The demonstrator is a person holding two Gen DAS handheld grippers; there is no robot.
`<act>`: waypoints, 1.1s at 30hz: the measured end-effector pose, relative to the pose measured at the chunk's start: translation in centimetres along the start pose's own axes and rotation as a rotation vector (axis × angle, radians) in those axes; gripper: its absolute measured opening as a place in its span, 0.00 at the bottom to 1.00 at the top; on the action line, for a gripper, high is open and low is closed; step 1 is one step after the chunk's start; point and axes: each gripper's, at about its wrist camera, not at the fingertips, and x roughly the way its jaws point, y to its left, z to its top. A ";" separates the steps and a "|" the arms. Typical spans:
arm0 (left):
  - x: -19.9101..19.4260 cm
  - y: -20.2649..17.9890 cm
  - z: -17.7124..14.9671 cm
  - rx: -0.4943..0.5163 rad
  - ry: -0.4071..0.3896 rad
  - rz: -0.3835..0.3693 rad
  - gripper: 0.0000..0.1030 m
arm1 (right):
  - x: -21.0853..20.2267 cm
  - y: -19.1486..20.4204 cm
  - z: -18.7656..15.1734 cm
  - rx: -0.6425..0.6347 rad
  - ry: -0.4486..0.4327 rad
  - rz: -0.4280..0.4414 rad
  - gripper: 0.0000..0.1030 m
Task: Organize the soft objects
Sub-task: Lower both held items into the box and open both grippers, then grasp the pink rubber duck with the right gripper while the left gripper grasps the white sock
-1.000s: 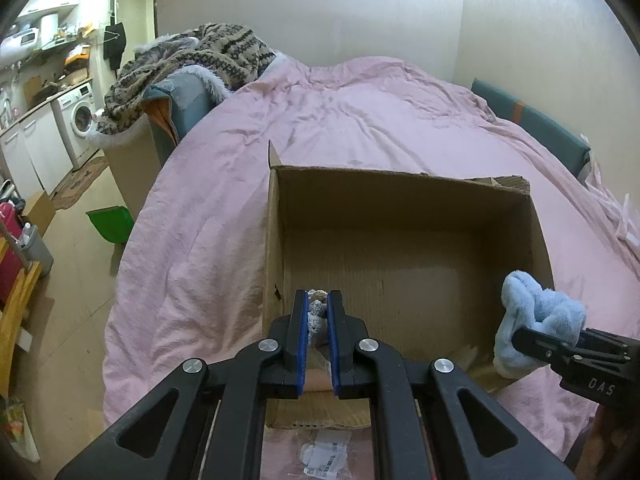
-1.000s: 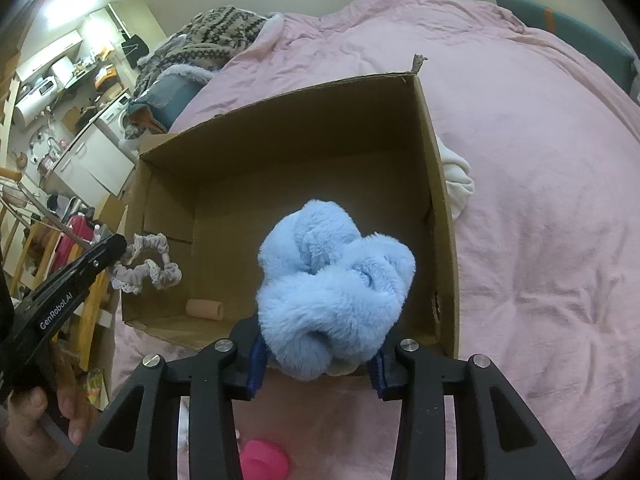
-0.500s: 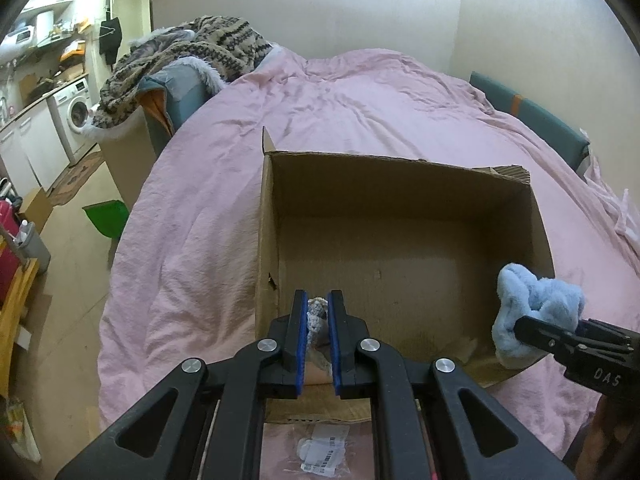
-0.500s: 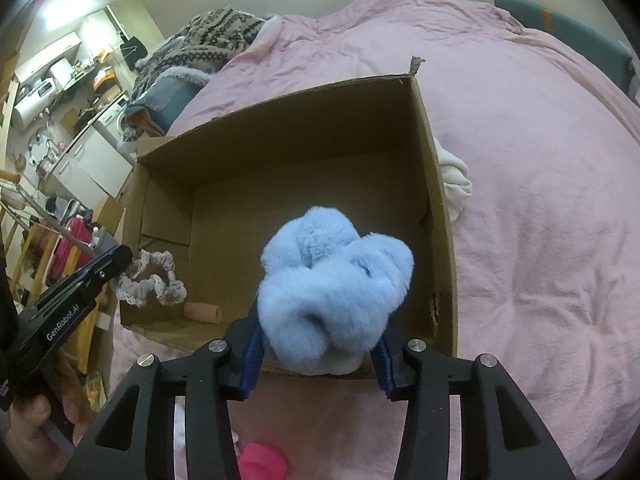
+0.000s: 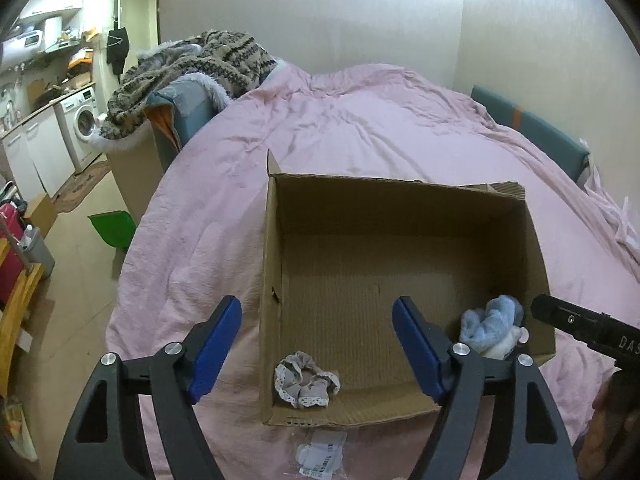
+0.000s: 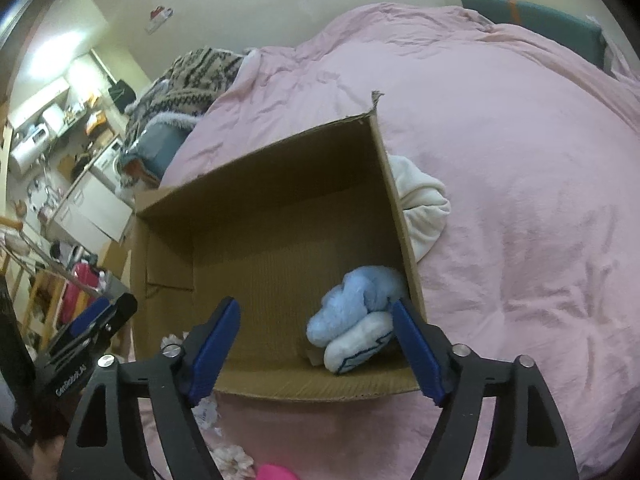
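Observation:
An open cardboard box point(image 5: 276, 280) point(image 6: 384, 184) sits on the pink bed. A grey lace scrunchie point(image 5: 306, 384) lies in its near left corner. A fluffy light-blue soft item point(image 5: 490, 326) point(image 6: 358, 312) lies in its near right corner. My left gripper point(image 5: 316, 344) is open and empty above the box's near edge. My right gripper point(image 6: 316, 344) is open and empty just above the blue item; its side shows at the right of the left wrist view point(image 5: 580, 322).
A white cloth point(image 6: 422, 204) lies on the pink duvet point(image 5: 360, 132) against the box's right wall. A small plastic packet point(image 5: 320, 454) lies in front of the box. A pink object point(image 6: 276, 472) is at the bottom edge. A patterned blanket pile point(image 5: 192, 64) and floor lie left.
Both grippers opened. The scrunchie dropped from my left gripper into the box's near left corner, and the blue fluffy item dropped from my right gripper into the near right corner.

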 end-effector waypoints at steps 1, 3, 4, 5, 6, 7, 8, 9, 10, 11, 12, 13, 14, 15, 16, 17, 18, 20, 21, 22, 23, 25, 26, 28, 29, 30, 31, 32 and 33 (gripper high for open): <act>0.0 0.0 0.0 0.002 0.002 0.005 0.74 | 0.0 -0.1 0.1 0.003 -0.001 -0.001 0.83; 0.1 0.0 0.0 0.005 0.008 0.023 0.74 | 0.0 -0.1 0.1 -0.002 -0.003 -0.011 0.84; 0.1 0.1 0.0 0.004 0.010 0.028 0.74 | -0.1 -0.1 0.1 -0.002 -0.005 -0.011 0.84; 0.1 0.2 0.0 -0.001 0.011 0.031 0.74 | -0.2 -0.1 0.2 0.002 -0.009 -0.007 0.84; -0.1 0.4 0.1 -0.009 0.010 0.031 0.74 | -0.3 -0.1 0.2 0.006 -0.013 -0.004 0.84; -0.1 0.6 0.1 -0.014 0.008 0.030 0.74 | -0.5 -0.2 0.2 0.010 -0.020 -0.004 0.84; -0.3 0.7 0.1 -0.021 0.005 0.029 0.74 | -0.6 -0.3 0.2 0.015 -0.025 -0.003 0.84; -0.5 0.9 0.1 -0.028 0.005 0.027 0.74 | -0.6 -0.3 0.2 0.021 -0.023 0.001 0.84; -0.6 1.0 0.1 -0.033 0.005 0.026 0.74 | -0.6 -0.4 0.2 0.026 -0.018 0.009 0.84; -0.8 1.2 0.1 -0.037 0.006 0.025 0.74 | -0.6 -0.5 0.2 0.031 -0.012 0.015 0.84; -1.0 1.3 0.0 -0.039 0.006 0.025 0.74 | -0.6 -0.5 0.1 0.034 -0.009 0.018 0.84; -1.2 1.4 -0.1 -0.042 0.006 0.028 0.74 | -0.7 -0.5 0.1 0.035 -0.008 0.019 0.84; -1.5 1.5 -0.1 -0.045 0.005 0.030 0.74 | -0.8 -0.4 0.0 0.033 -0.006 0.021 0.84; -1.8 1.6 -0.1 -0.049 0.003 0.032 0.74 | -0.9 -0.3 -0.1 0.030 -0.006 0.023 0.84; -2.1 1.8 -0.1 -0.052 0.002 0.031 0.74 | -1.0 -0.3 -0.2 0.027 -0.005 0.025 0.84; -2.5 1.9 -0.2 -0.054 0.002 0.032 0.74 | -1.2 -0.1 -0.4 0.023 -0.004 0.028 0.84; -2.6 2.0 -0.2 -0.053 0.001 0.035 0.74 | -1.4 0.0 -0.6 0.018 -0.003 0.030 0.84; -3.2 2.2 -0.5 -0.043 0.002 0.051 0.74 | -1.8 0.2 -1.0 0.006 0.002 0.034 0.84; -3.5 2.4 -0.7 -0.038 0.004 0.059 0.74 | -2.0 0.3 -1.2 0.001 0.007 0.035 0.84; -3.7 2.6 -0.9 -0.037 0.008 0.066 0.74 | -2.2 0.4 -1.5 -0.004 0.013 0.038 0.84; -4.0 2.8 -1.2 -0.042 0.015 0.073 0.74 | -2.4 0.5 -1.8 -0.008 0.017 0.042 0.84; -4.4 3.4 -1.6 -0.065 0.030 0.071 0.74 | -2.9 0.8 -2.2 -0.017 0.018 0.051 0.84; -4.6 3.8 -1.8 -0.080 0.036 0.066 0.74 | -3.1 0.9 -2.3 -0.024 0.018 0.055 0.84; -5.0 4.2 -2.1 -0.103 0.047 0.064 0.74 | -3.3 1.2 -2.6 -0.039 0.017 0.056 0.83; -5.2 4.5 -2.3 -0.111 0.052 0.066 0.74 | -3.4 1.3 -2.8 -0.043 0.019 0.057 0.84; -5.3 4.7 -2.5 -0.117 0.061 0.069 0.74 | -3.5 1.4 -3.0 -0.045 0.023 0.059 0.84; -5.4 4.9 -2.7 -0.122 0.073 0.071 0.74 | -3.6 1.5 -3.2 -0.045 0.026 0.059 0.84; -5.4 5.0 -2.9 -0.126 0.085 0.070 0.74 | -3.7 1.5 -3.5 -0.043 0.031 0.061 0.83; -5.4 5.1 -3.2 -0.131 0.105 0.068 0.74 | -3.7 1.5 -3.7 -0.042 0.036 0.064 0.84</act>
